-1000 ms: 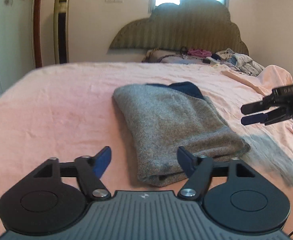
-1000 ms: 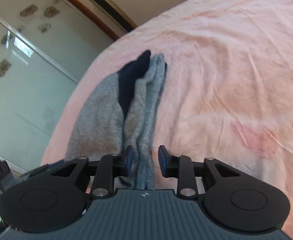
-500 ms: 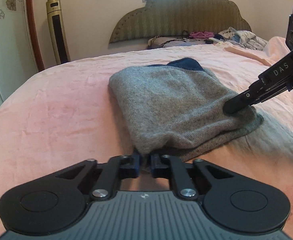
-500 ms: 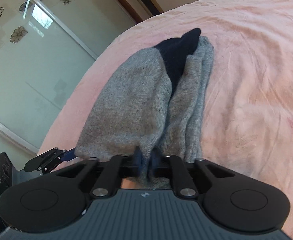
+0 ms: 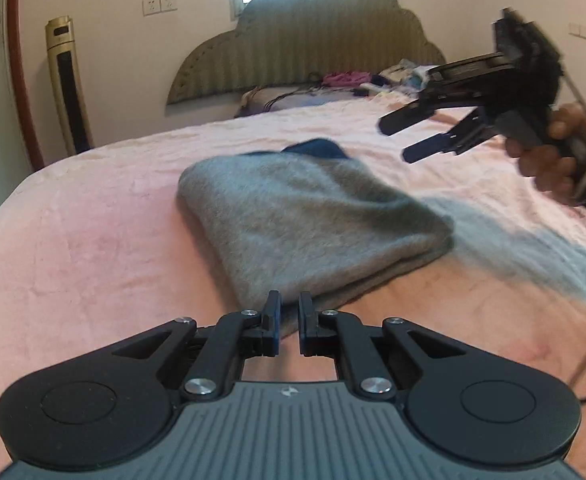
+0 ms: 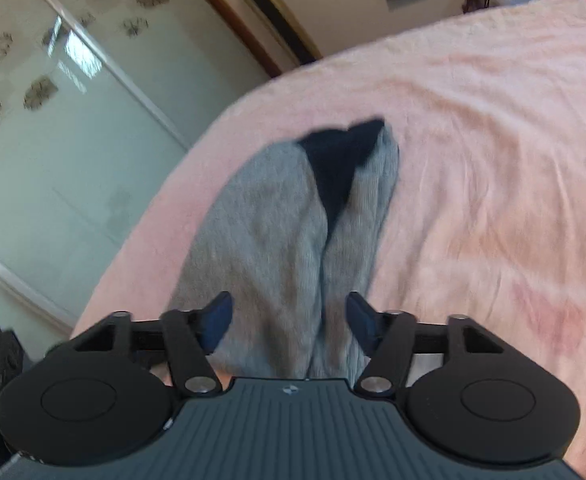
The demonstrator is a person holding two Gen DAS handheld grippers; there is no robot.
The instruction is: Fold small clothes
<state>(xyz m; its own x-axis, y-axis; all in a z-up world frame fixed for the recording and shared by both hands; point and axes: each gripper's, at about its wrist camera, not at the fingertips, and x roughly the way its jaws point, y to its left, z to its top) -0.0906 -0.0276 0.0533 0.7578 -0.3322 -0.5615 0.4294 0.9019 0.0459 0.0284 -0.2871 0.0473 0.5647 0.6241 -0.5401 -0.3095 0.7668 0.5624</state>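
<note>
While the folded grey garment (image 5: 313,220) lies flat on the pink bedspread (image 5: 93,248), well short of the headboard (image 5: 317,40), the left gripper (image 5: 289,320) sits at the garment's near corner with its fingers drawn almost together; whether cloth is pinched between them cannot be told. A dark blue layer (image 5: 317,148) peeks out at the garment's far end, toward the headboard. The right gripper (image 6: 289,316) hangs above the garment's other near end with its fingers spread wide and nothing between them. From the left wrist view it (image 5: 417,136) floats off the bed, held by a hand (image 5: 553,156).
</note>
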